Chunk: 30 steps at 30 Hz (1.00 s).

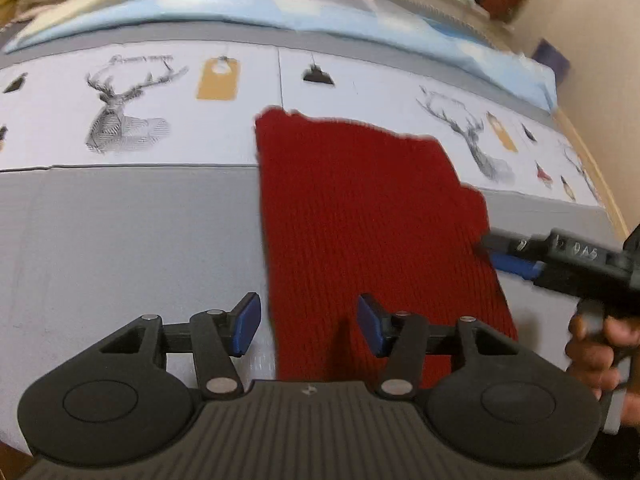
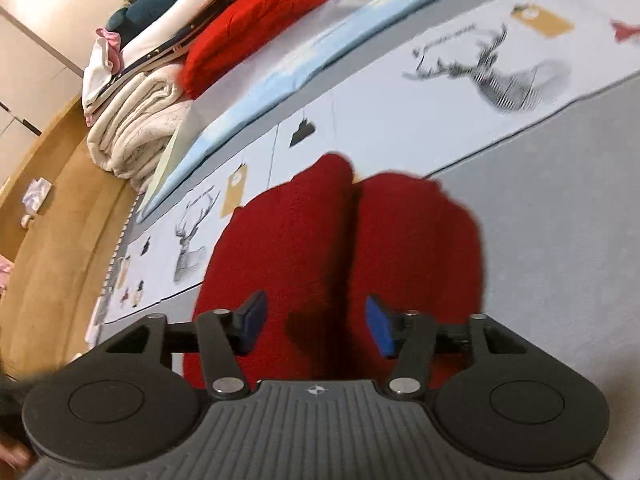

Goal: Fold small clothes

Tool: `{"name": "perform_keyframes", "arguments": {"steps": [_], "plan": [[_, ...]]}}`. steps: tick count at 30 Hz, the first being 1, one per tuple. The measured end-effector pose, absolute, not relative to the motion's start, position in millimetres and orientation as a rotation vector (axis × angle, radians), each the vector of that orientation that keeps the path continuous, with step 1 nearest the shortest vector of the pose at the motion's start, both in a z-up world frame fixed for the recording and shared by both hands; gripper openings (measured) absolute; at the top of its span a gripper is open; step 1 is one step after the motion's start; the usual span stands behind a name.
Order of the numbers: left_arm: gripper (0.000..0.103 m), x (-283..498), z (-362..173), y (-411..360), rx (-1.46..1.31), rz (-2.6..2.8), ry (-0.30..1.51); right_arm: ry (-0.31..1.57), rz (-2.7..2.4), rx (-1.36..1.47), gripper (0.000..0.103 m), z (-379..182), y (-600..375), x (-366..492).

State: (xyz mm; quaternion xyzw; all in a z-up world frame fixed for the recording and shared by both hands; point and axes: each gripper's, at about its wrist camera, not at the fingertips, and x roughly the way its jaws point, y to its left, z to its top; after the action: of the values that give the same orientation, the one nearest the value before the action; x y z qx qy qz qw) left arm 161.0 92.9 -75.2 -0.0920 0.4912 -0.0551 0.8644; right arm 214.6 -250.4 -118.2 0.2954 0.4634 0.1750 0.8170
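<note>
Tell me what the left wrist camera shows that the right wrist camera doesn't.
Only the left view shows the right gripper from outside, at the red knit garment's right edge. Only the right view shows the cream blanket and the brown floor. Both show the garment, the deer-print sheet and open jaws.

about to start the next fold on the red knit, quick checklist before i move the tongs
1. Left tongs open: ok.
2. Right tongs open: ok.
3. Red knit garment flat on the grey surface: not ok, a crease runs down the middle in the right wrist view.
4. Left tongs over the near edge: ok.
5. Right tongs at the right edge: ok.
6. Fabric already between the pads: cannot tell.
</note>
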Motion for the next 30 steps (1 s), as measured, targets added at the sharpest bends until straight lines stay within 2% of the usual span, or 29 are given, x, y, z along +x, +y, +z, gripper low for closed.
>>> {"name": "perform_keyframes", "arguments": {"steps": [3,5,8,10,11,13,15,16,20,22,25,27,28,30], "plan": [[0.059,162,-72,92,-0.195,-0.143,0.998,1.035,0.366,0.666,0.058,-129,-238,220],[0.059,165,-78,92,-0.202,-0.145,1.036,1.036,0.417,0.616,0.025,-129,-227,222],[0.059,171,-85,91,-0.216,-0.191,1.071,0.900,0.447,0.591,0.017,-102,-236,215],[0.060,176,-94,82,-0.188,-0.236,1.114,0.827,0.448,0.618,0.016,-86,-253,209],[0.060,178,-104,76,-0.157,-0.254,1.160,0.824,0.425,0.529,0.016,-81,-254,208],[0.060,183,-125,67,-0.089,-0.245,1.252,0.904,0.382,0.329,0.017,-90,-245,208],[0.060,181,-139,60,-0.014,-0.238,1.303,1.046,0.380,0.332,0.020,-116,-241,213],[0.060,178,-141,59,-0.007,-0.242,1.310,1.051,0.371,0.354,0.022,-118,-242,212],[0.060,177,-140,69,-0.050,-0.241,1.326,1.011,0.327,0.329,0.049,-102,-245,200],[0.062,178,-141,73,-0.055,-0.242,1.326,1.038,0.360,0.335,0.049,-97,-251,193],[0.070,179,-142,76,-0.074,-0.226,1.318,1.172,0.436,0.333,0.049,-109,-255,186],[0.072,182,-143,79,-0.118,-0.206,1.325,1.248,0.469,0.271,0.051,-119,-249,179],[0.071,181,-142,77,-0.146,-0.205,1.331,1.249,0.473,0.235,0.051,-120,-248,176],[0.050,183,-145,73,-0.197,-0.237,1.338,1.221,0.479,0.202,0.049,-119,-246,171]]}}
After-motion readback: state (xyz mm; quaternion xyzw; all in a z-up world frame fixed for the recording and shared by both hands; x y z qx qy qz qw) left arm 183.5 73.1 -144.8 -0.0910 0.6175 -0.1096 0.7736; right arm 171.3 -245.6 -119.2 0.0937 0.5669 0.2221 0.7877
